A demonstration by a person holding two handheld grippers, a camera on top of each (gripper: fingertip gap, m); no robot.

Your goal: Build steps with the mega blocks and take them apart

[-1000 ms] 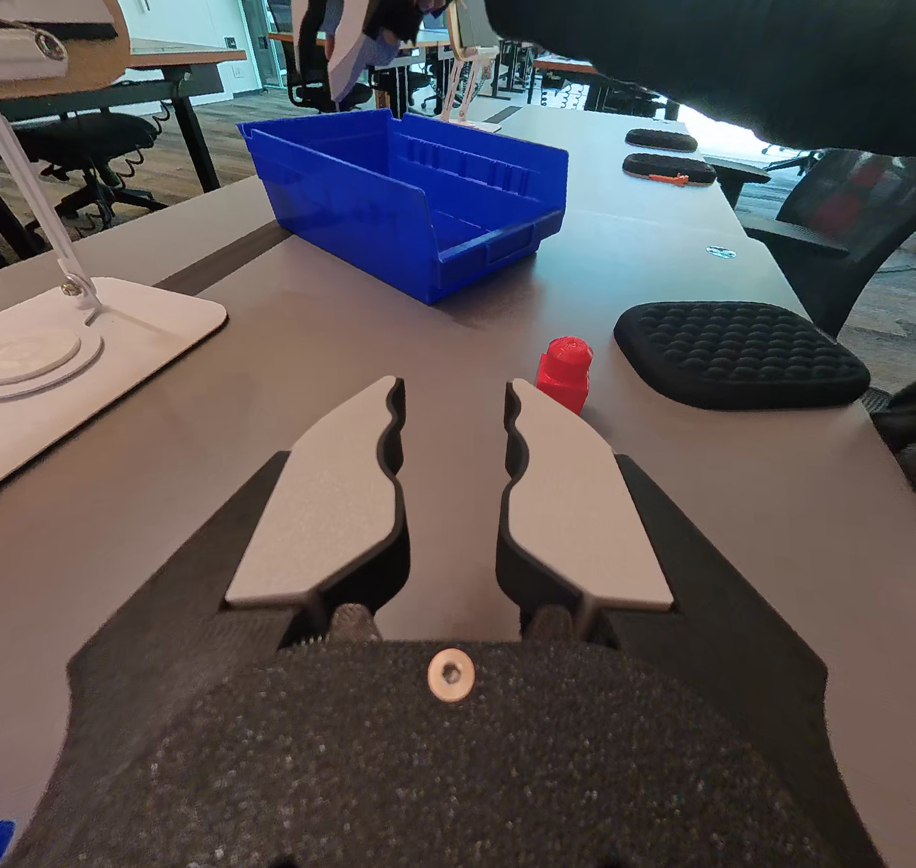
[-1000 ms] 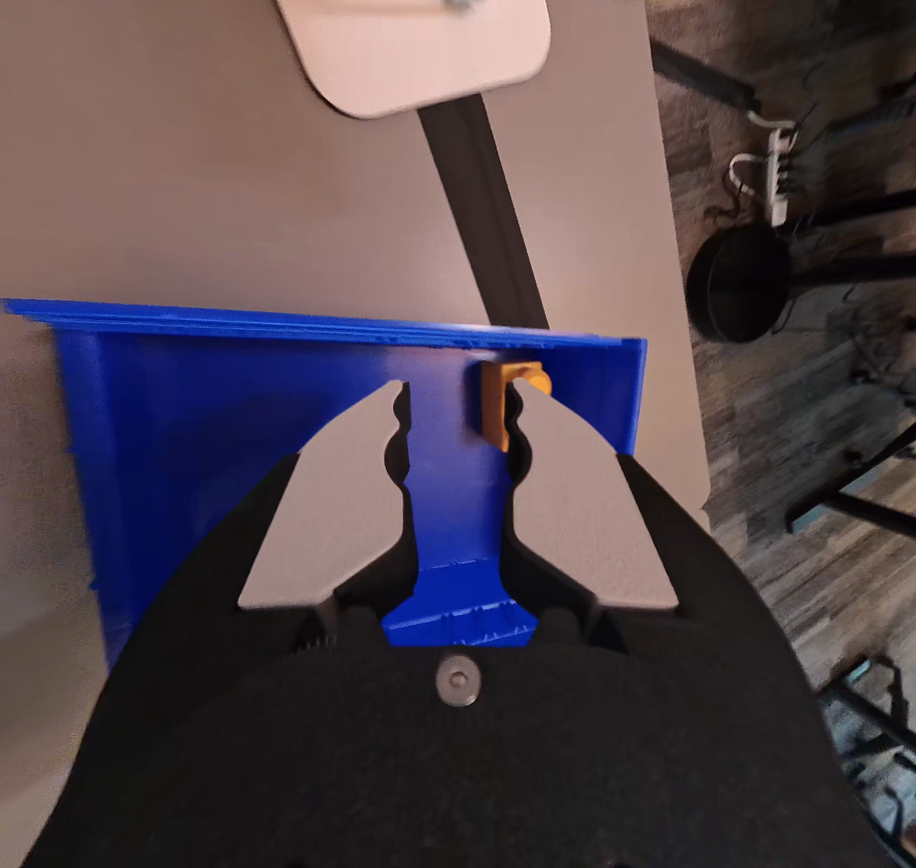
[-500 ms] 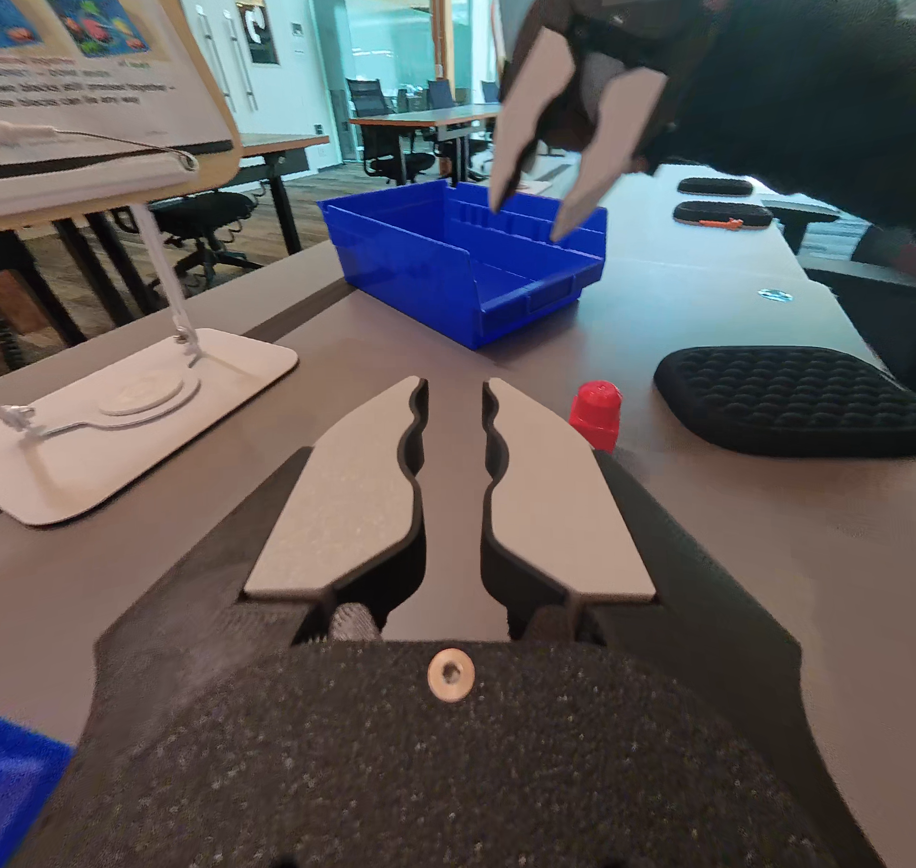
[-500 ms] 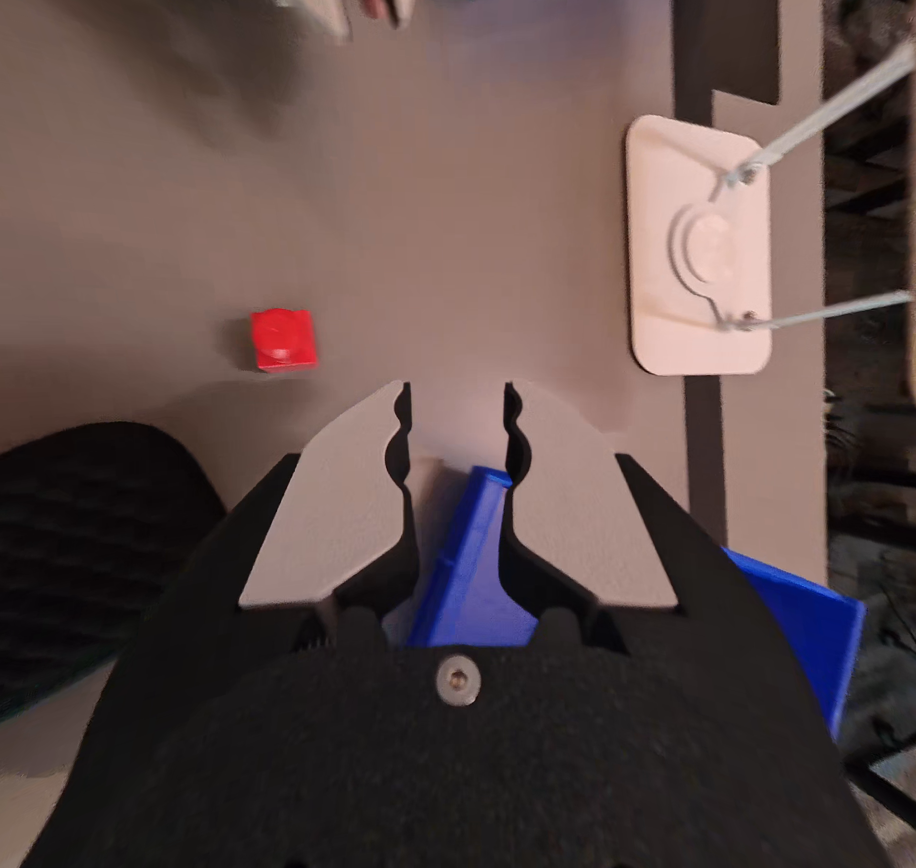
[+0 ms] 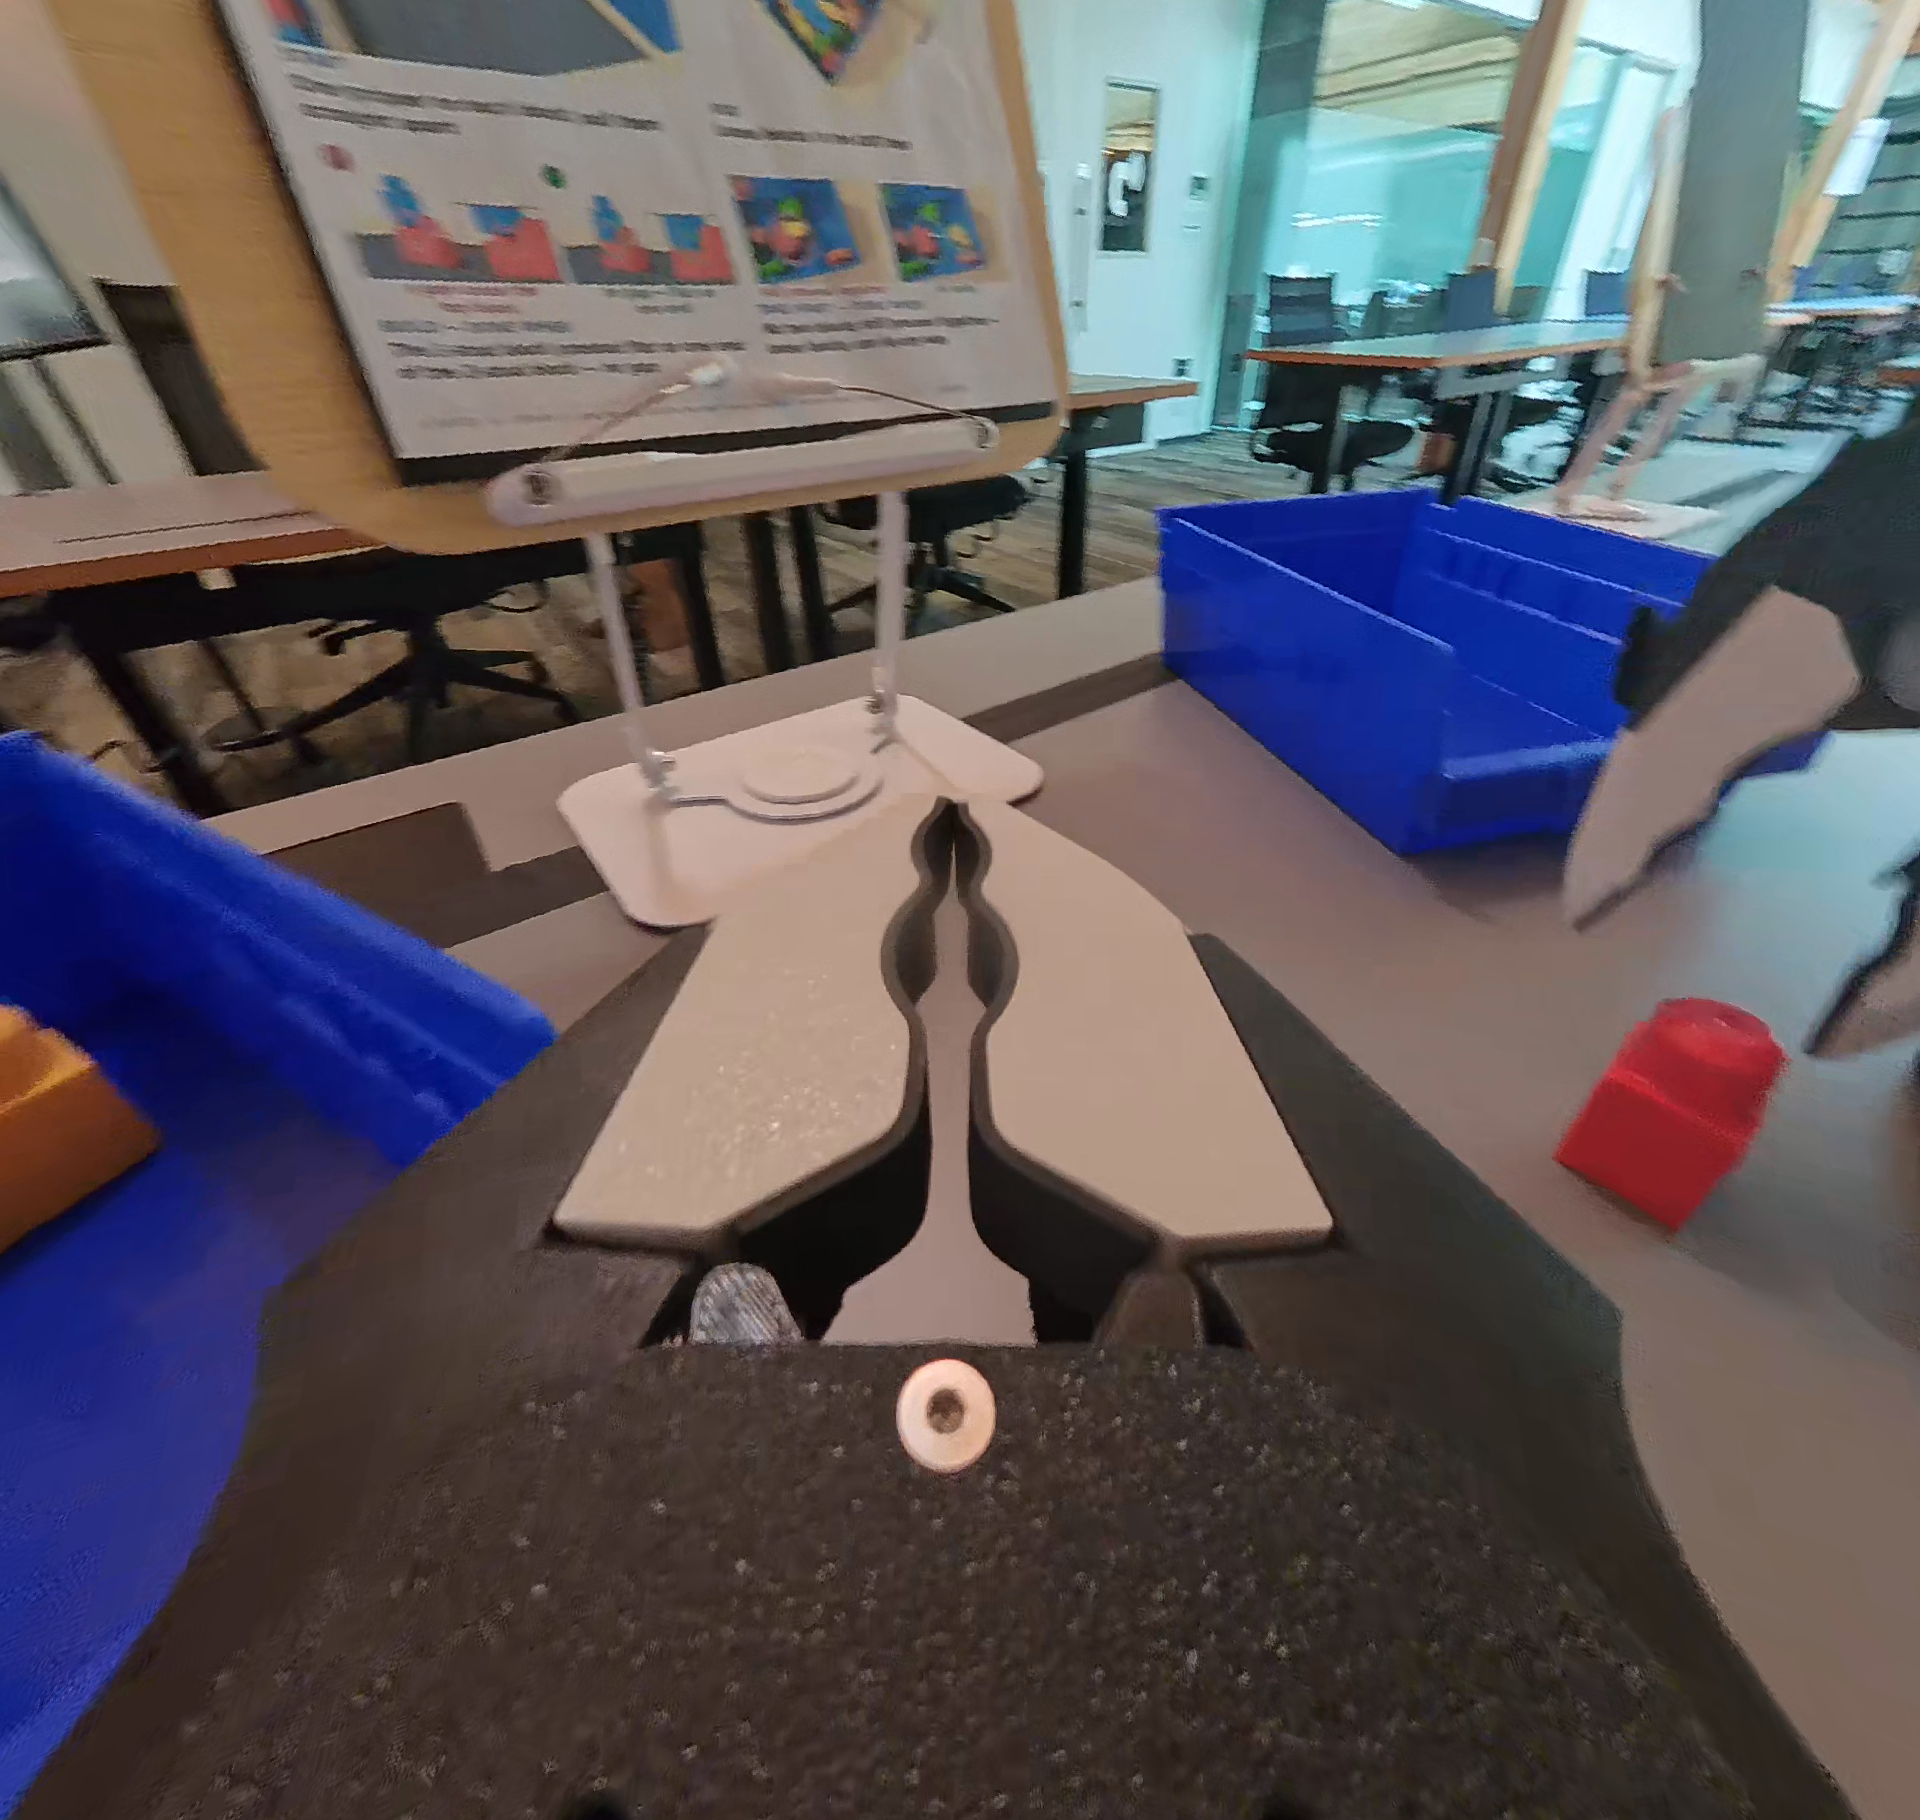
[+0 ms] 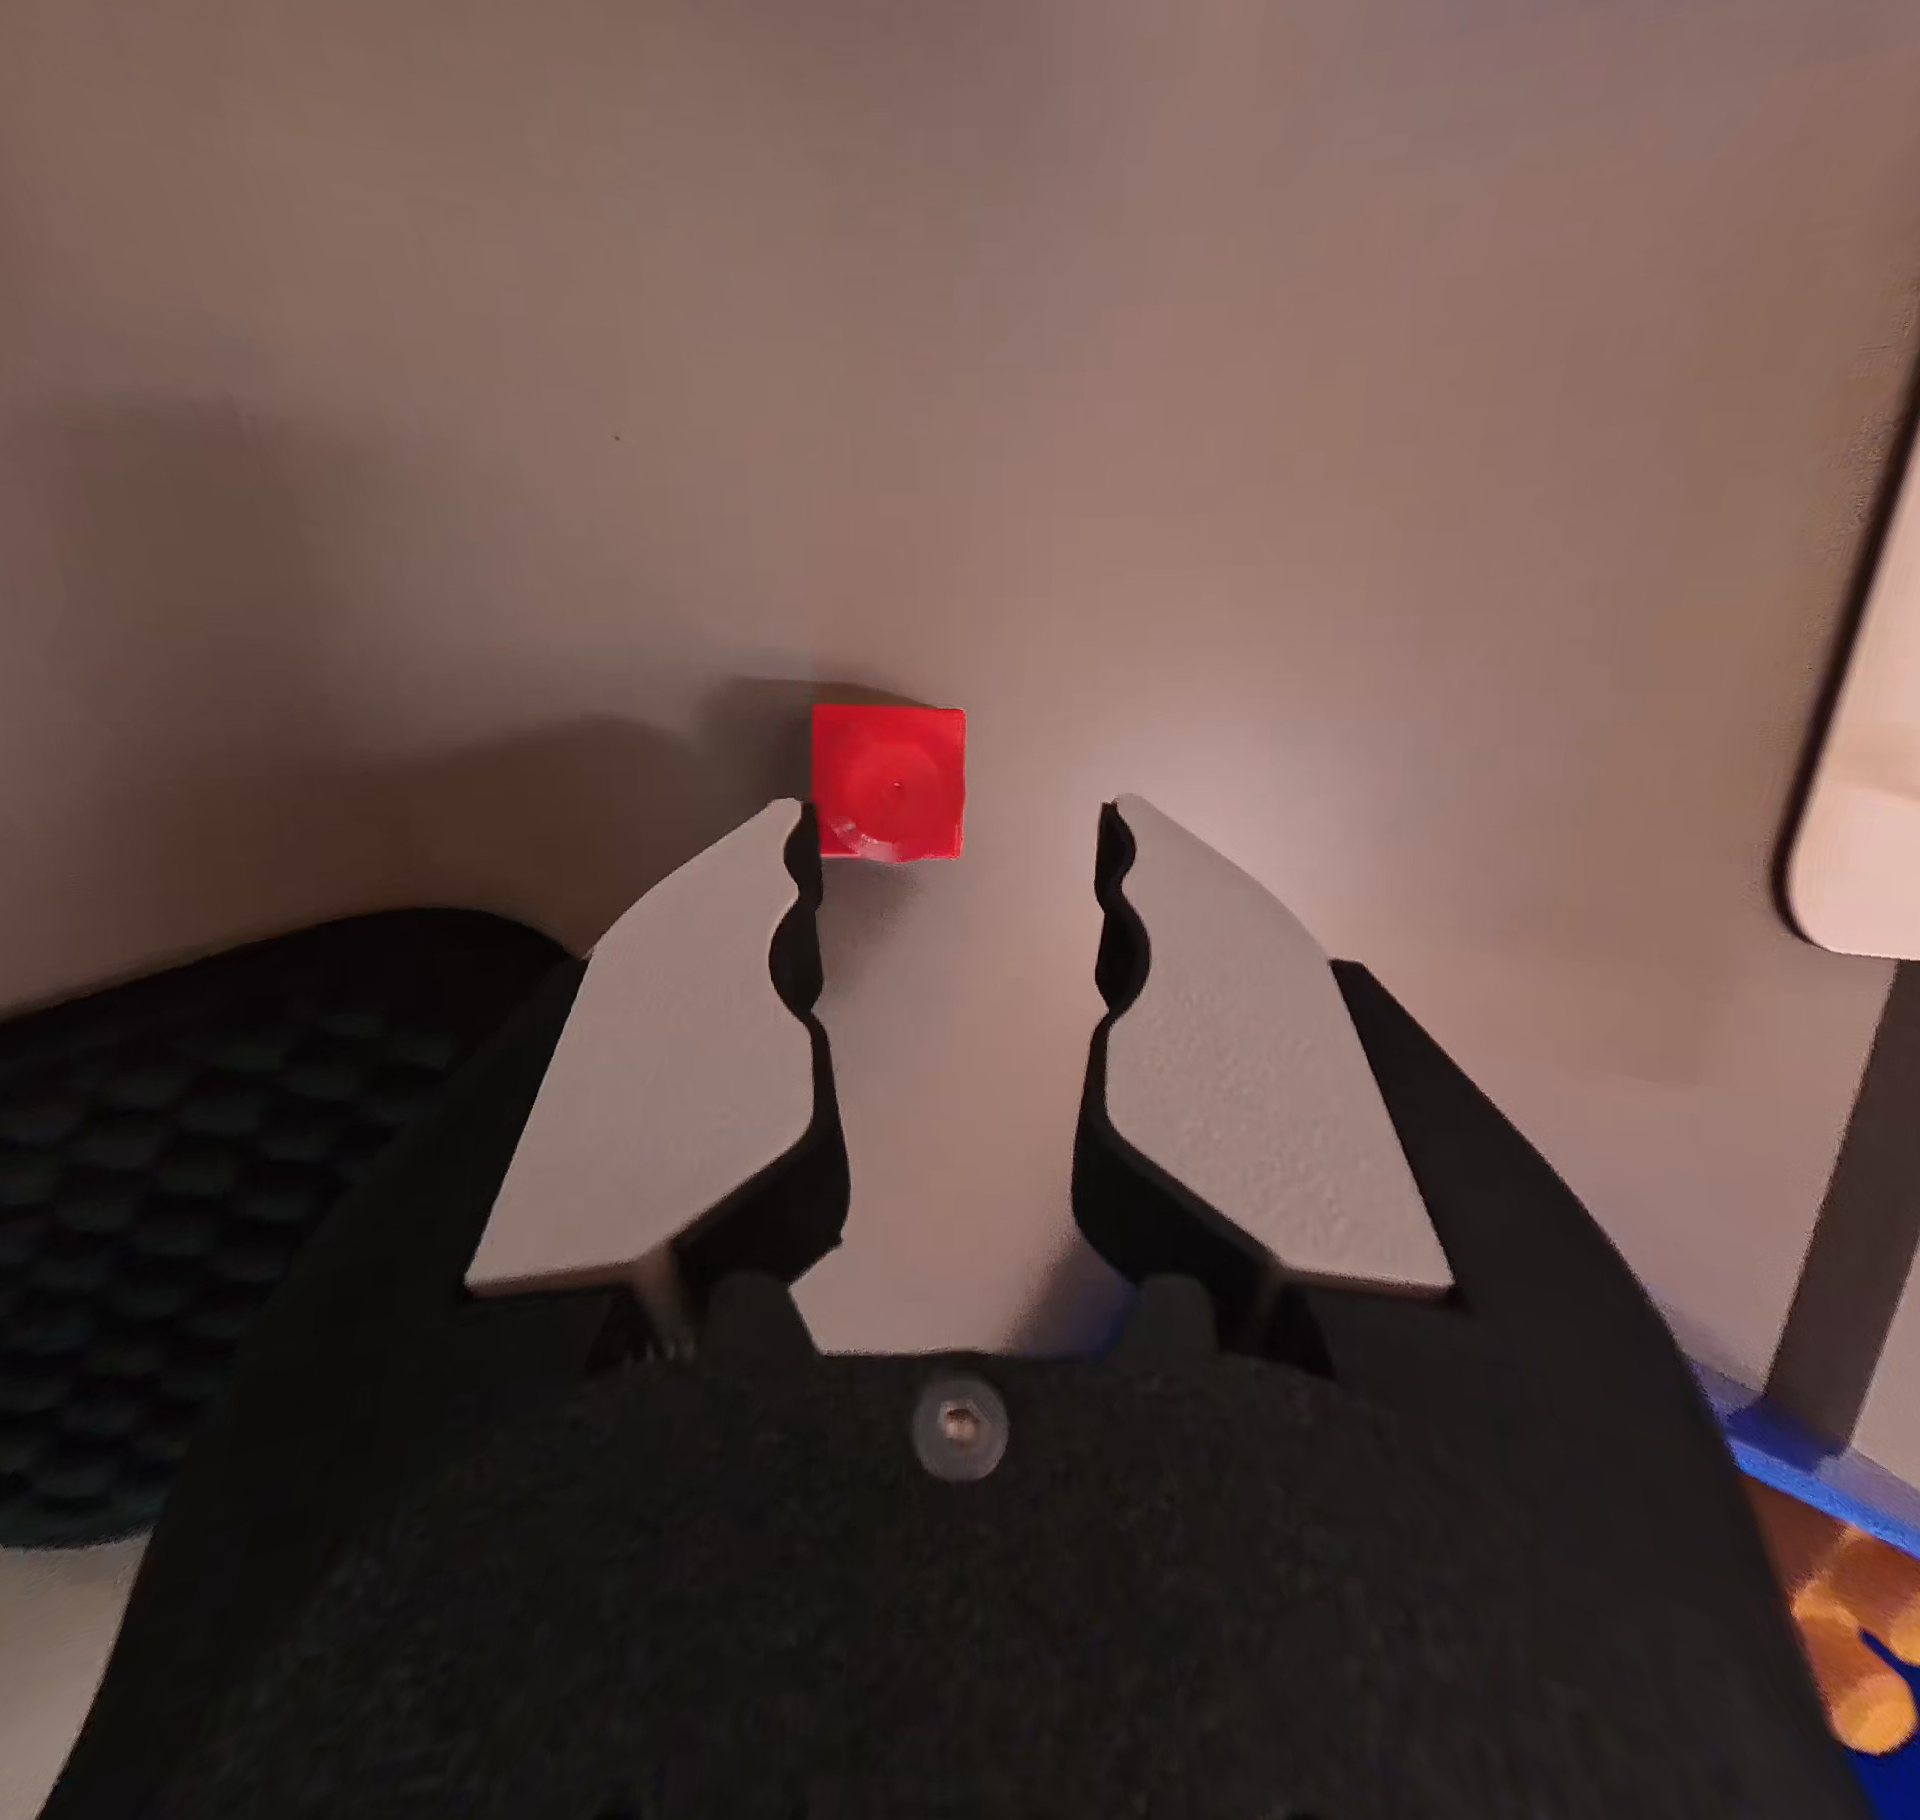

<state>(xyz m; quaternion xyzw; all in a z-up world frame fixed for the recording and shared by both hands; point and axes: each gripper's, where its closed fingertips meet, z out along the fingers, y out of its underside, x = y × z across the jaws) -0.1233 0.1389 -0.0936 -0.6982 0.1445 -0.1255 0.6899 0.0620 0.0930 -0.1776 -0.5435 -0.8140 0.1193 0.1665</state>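
text: blurred, unreadable | on: instruction sheet | else: none

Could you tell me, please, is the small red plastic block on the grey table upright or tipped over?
Upright: the small red plastic block shows its round stud straight up, base flat on the grey table.
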